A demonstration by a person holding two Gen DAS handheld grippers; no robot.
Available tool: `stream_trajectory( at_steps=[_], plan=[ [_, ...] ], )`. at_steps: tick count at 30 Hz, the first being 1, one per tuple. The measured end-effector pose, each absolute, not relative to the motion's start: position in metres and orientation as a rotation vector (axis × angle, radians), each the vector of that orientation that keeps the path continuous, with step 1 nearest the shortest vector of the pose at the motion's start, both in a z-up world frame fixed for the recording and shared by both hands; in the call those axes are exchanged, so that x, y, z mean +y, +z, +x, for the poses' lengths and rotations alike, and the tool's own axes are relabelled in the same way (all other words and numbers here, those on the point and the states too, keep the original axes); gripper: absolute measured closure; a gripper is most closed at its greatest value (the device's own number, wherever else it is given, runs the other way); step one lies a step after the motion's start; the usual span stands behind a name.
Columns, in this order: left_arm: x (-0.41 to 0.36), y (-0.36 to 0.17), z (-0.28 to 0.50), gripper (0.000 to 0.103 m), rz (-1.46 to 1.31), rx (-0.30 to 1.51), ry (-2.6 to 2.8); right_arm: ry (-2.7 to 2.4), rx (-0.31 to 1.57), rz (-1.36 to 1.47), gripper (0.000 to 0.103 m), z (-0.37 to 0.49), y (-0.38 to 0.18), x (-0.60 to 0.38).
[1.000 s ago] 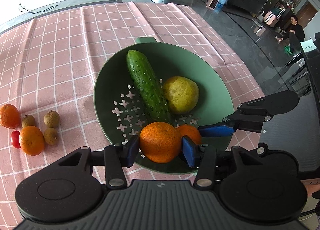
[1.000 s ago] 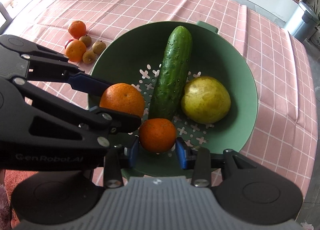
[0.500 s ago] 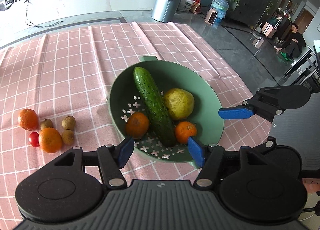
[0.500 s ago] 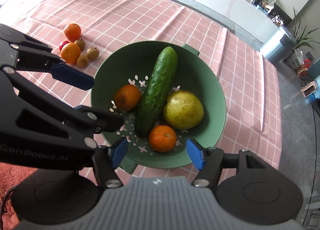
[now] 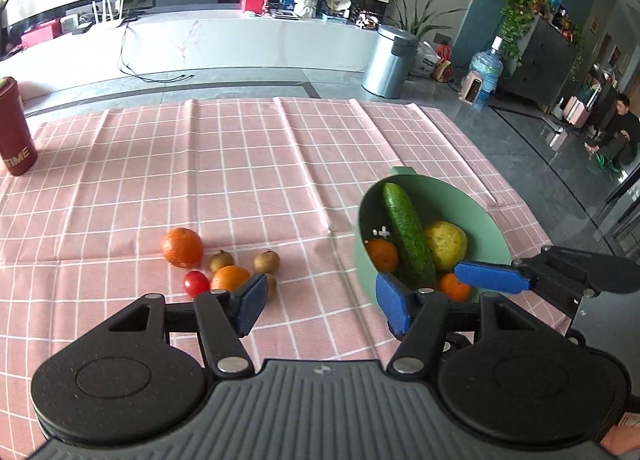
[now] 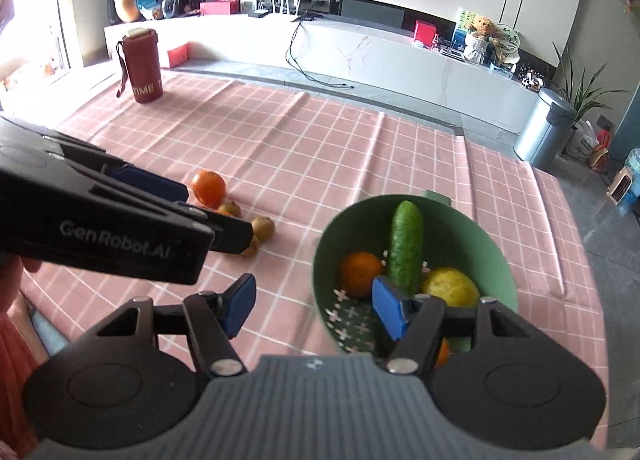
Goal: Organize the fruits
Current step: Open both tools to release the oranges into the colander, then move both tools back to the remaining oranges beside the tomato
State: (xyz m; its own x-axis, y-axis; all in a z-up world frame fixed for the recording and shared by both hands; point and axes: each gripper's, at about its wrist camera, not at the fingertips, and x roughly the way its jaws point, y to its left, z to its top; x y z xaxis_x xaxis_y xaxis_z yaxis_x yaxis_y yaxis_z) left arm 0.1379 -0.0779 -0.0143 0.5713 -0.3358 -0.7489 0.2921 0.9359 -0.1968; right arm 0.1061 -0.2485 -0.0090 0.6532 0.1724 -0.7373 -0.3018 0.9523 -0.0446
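Note:
The green colander bowl (image 5: 486,216) holds a cucumber (image 5: 408,236), a yellow fruit (image 5: 446,244) and two oranges (image 5: 382,255) (image 5: 454,286). Left of it on the pink cloth lie two more oranges (image 5: 182,247) (image 5: 230,277), a cherry tomato (image 5: 196,283) and small brown fruits (image 5: 266,261). My left gripper (image 5: 322,308) hovers open and empty between the loose fruit and the bowl. My right gripper (image 6: 314,308) hangs over the bowl's (image 6: 496,260) near left edge. Its jaws are closing slightly from wide apart, with nothing between them.
A dark red bottle (image 6: 142,68) stands at the table's far left corner. The pink checked cloth (image 5: 256,164) covers the table, whose right edge runs just beyond the bowl. A steel bin (image 5: 390,62) and a seated person (image 5: 622,128) are on the floor beyond.
Both grippers have let go of their oranges, which now lie in the bowl. Both have opened, risen and drawn back, and the views have swung left.

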Motion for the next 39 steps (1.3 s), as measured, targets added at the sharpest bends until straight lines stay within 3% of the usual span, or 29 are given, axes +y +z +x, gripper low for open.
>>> stream_trajectory(
  at_steps=[12, 27, 39],
  plan=[
    [-0.009, -0.042, 0.156, 0.032, -0.108, 0.875, -0.25, 0.29, 0.746, -0.061, 0.061, 0.126, -0.036, -0.181],
    [0.035, -0.092, 0.18, 0.038, -0.212, 0.882, -0.246, 0.292, 0.7, -0.11, 0.07, 0.17, -0.077, -0.164],
    [0.031, -0.113, 0.203, 0.038, -0.204, 0.842, -0.275, 0.349, 0.742, -0.09, 0.07, 0.183, -0.096, -0.157]
  ],
)
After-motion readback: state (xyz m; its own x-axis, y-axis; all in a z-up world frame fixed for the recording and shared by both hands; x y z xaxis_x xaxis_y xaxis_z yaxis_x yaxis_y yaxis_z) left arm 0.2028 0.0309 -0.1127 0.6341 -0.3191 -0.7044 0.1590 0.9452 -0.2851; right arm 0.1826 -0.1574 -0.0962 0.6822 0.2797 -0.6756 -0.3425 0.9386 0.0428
